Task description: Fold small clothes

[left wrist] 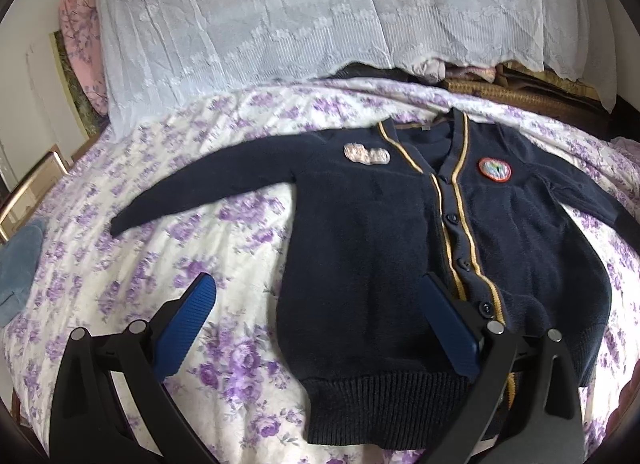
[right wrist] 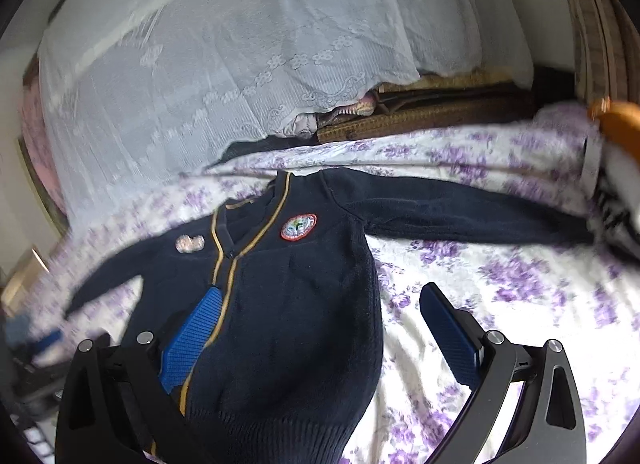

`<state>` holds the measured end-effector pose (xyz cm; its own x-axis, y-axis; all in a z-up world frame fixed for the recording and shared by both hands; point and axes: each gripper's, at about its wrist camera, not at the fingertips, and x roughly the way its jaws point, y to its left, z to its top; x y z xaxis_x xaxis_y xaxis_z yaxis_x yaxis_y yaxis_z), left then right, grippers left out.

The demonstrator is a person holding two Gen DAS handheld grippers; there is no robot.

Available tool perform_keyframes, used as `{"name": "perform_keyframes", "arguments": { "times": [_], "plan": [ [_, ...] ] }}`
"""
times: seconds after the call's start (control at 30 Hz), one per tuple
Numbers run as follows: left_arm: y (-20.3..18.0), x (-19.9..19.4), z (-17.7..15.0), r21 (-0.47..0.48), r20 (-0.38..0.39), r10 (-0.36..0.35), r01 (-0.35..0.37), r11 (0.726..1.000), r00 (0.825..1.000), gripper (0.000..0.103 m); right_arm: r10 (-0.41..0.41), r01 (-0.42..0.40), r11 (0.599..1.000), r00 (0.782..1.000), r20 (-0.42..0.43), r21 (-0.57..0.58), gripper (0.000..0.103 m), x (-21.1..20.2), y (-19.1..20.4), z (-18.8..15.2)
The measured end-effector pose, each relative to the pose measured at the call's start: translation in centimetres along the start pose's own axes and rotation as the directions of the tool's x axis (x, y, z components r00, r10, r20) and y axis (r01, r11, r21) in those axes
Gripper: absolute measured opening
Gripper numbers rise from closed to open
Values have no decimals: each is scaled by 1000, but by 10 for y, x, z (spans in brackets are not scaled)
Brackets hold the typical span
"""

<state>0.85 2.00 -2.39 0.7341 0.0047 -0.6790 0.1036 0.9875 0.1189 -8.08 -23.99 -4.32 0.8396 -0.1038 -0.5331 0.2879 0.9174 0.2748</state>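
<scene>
Two grippers: both hover low over the near end of the garment, neither gripping anything.
Left gripper [left wrist: 316,324]: fingers spread wide, blue ribbed pads apart; one pad sits over the floral sheet at lower left of its frame, the other over the knit near the button placket.
Right gripper [right wrist: 320,328]: also spread wide and empty; its left pad lies over the placket, its right pad over the sheet at lower right of its frame.
Garment: a small navy knitted cardigan [left wrist: 400,248] with mustard-yellow trim, lying face up on the white bedsheet with purple flowers [left wrist: 180,248].
Location: centre of both frames, collar toward the top, ribbed hem [left wrist: 384,404] nearest the cameras.
Look: buttoned shut and fairly flat; a round red-rimmed badge [left wrist: 495,169] on one chest panel, a pale patch [left wrist: 367,153] on the other.
Sleeves: both stretched outward, one reaching mid left in the left view [left wrist: 200,196], the other running to the right edge in the right view [right wrist: 460,204].
Step in hand: likely the first fold, not yet begun.
Doing it well: I would pinch a sleeve near the cuff and shoulder, taking the knit only and not the sheet beneath, then lay it straight across the chest so the body stays unwrinkled.
Handling: the thick knit should drape softly and could drag if lifted unevenly.
Backdrop: a white lace curtain [left wrist: 320,12] fills the upper frame.
</scene>
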Motion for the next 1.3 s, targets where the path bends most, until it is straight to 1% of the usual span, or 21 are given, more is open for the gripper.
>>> {"name": "perform_keyframes", "arguments": {
  "times": [0.13, 0.27, 0.3, 0.37, 0.43, 0.57, 0.6, 0.67, 0.7, 0.73, 0.8, 0.83, 0.87, 0.93, 1.07, 1.1, 1.17, 1.2, 1.23, 1.27, 1.3],
  "plan": [
    [-1, 24, -2, -4, -93, -46, 46, 999, 995, 99, 82, -75, 972, 996, -19, 221, 100, 8, -50, 7],
    [-8, 50, -10, 19, -205, -25, 30, 999, 978, 99, 196, -153, 906, 978, -69, 396, 100, 16, -87, 4],
    [-6, 58, -14, 11, -245, -33, 36, 999, 969, 99, 240, -182, 893, 966, -93, 412, 100, 18, -87, 0],
    [3, 66, -19, -29, -290, -77, 72, 997, 954, 99, 285, -208, 892, 947, -145, 401, 100, 19, -81, -11],
    [19, 67, -25, -98, -316, -177, 153, 983, 932, 99, 323, -234, 899, 926, -198, 371, 100, 18, -72, -28],
    [43, 55, -35, -166, -284, -378, 343, 925, 881, 99, 361, -267, 907, 892, -273, 326, 88, 20, -54, -53],
    [49, 53, -37, -178, -275, -437, 401, 899, 856, 99, 358, -268, 911, 891, -279, 313, 86, 22, -49, -54],
    [53, 52, -38, -196, -269, -501, 463, 865, 823, 99, 361, -285, 917, 889, -281, 277, 70, 25, -40, -51],
    [56, 53, -36, -218, -263, -546, 502, 837, 796, 99, 371, -305, 920, 882, -291, 248, 66, 30, -32, -49],
    [57, 55, -34, -233, -262, -582, 534, 812, 770, 99, 378, -316, 920, 875, -302, 233, 57, 33, -28, -49],
    [54, 62, -32, -252, -275, -632, 580, 775, 725, 99, 371, -317, 925, 870, -325, 208, 45, 38, -22, -50],
    [53, 64, -32, -250, -284, -634, 583, 774, 720, 98, 372, -319, 926, 866, -333, 202, 37, 39, -22, -50],
    [51, 65, -34, -240, -292, -626, 578, 780, 723, 97, 381, -329, 923, 860, -338, 201, 30, 39, -21, -51],
    [47, 60, -35, -210, -292, -618, 581, 786, 730, 94, 394, -349, 918, 857, -331, 190, 24, 33, -19, -50],
    [43, 48, -37, -160, -291, -638, 622, 767, 713, 70, 402, -362, 915, 859, -316, 179, 23, 22, -21, -50],
    [41, 45, -42, -136, -300, -629, 620, 773, 718, 67, 401, -361, 915, 859, -318, 180, 23, 22, -23, -51],
    [35, 43, -48, -82, -313, -584, 591, 803, 749, 59, 392, -343, 918, 856, -337, 199, 27, 29, -27, -53],
    [35, 43, -49, -73, -317, -576, 586, 807, 753, 59, 388, -332, 919, 850, -355, 210, 27, 34, -29, -55],
    [36, 42, -50, -66, -316, -568, 579, 812, 760, 53, 386, -326, 920, 847, -365, 216, 27, 34, -32, -59],
    [37, 41, -50, -61, -311, -564, 576, 815, 765, 43, 383, -319, 921, 843, -378, 223, 21, 38, -33, -62],
    [39, 37, -49, -57, -294, -556, 567, 822, 777, 35, 392, -326, 917, 842, -371, 230, 15, 37, -34, -62]
  ]
}}
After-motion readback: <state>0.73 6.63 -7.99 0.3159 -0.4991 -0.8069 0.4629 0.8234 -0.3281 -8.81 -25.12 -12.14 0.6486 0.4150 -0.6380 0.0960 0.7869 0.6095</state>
